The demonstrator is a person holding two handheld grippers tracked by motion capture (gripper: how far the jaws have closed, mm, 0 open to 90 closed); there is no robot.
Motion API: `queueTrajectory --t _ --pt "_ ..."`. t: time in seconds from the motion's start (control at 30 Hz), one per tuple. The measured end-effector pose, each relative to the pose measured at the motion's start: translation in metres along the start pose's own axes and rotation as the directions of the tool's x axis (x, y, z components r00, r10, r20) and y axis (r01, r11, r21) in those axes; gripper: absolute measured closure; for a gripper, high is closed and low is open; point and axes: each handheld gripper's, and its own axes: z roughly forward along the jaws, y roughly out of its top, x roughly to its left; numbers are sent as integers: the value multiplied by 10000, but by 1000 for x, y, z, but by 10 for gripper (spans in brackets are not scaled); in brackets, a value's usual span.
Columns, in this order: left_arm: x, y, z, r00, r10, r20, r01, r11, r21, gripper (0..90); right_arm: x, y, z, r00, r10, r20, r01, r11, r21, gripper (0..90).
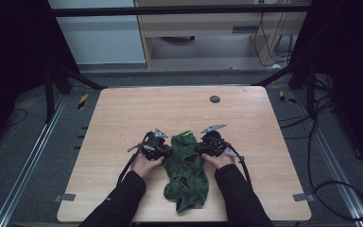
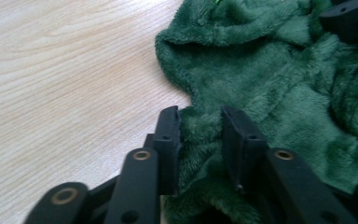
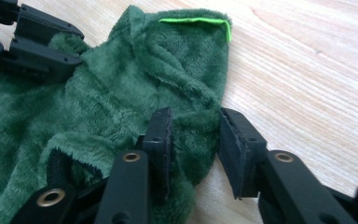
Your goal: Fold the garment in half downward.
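While the green fleece garment (image 1: 185, 165) is lying lengthwise toward you on the bench (image 1: 123, 118), your left gripper (image 1: 163, 152) and right gripper (image 1: 202, 149) are flanking its upper sides, each with fingers (image 2: 170, 135) apart straddling a fold of fleece.

No legible text, label or number anywhere.

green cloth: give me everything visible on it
The cloth is dark green, fuzzy like fleece, with a bright green trim strip at its far end and small dark holes. It lies crumpled and elongated on the table, near the front edge. The left gripper and right gripper each straddle a side edge, jaws apart with fabric between.
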Motion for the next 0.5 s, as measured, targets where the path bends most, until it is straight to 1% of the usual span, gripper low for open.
queueTrajectory --t 0.03,0.07,0.1,0.13,0.2,0.23,0.27,0.33,0.43,0.47,0.5 --pt "-1 0 0 10000 0 33 0 10000 17 727 0 -1 1 10000 -37 -56 38 10000 78 688" --pt "-1 0 0 10000 0 33 0 10000 17 742 0 -1 1 10000 -37 -56 38 10000 78 688" --pt "-3 0 0 10000 81 36 -81 9999 63 757 0 -1 2 10000 -25 -84 26 9999 140 720" --pt "-3 0 0 10000 81 36 -81 9999 63 773 0 -1 2 10000 -25 -84 26 9999 140 720" --pt "-5 1 0 9999 112 4 -112 9999 73 791 0 -2 3 9999 -29 -152 31 9999 130 764" --pt "-5 1 0 9999 112 4 -112 9999 73 799 0 -2 3 9999 -29 -152 31 9999 130 764" --pt "-5 1 0 9999 116 5 -116 9999 97 805 0 -3 3 9997 -114 -193 116 9999 92 801" --pt "-5 1 -1 9999 123 12 -123 9998 144 815 1 -3 3 9997 -129 -184 131 9999 99 837" --pt "-5 1 -1 9999 155 21 -155 9998 146 823 2 -3 3 9997 -92 -212 95 9999 112 855" --pt "-5 1 -1 9999 119 14 -119 9999 64 826 2 -3 3 9997 -152 -211 154 9999 71 858" --pt "-5 1 -2 9999 141 39 -142 9998 104 828 2 -3 2 9997 -106 -215 107 9999 58 861"
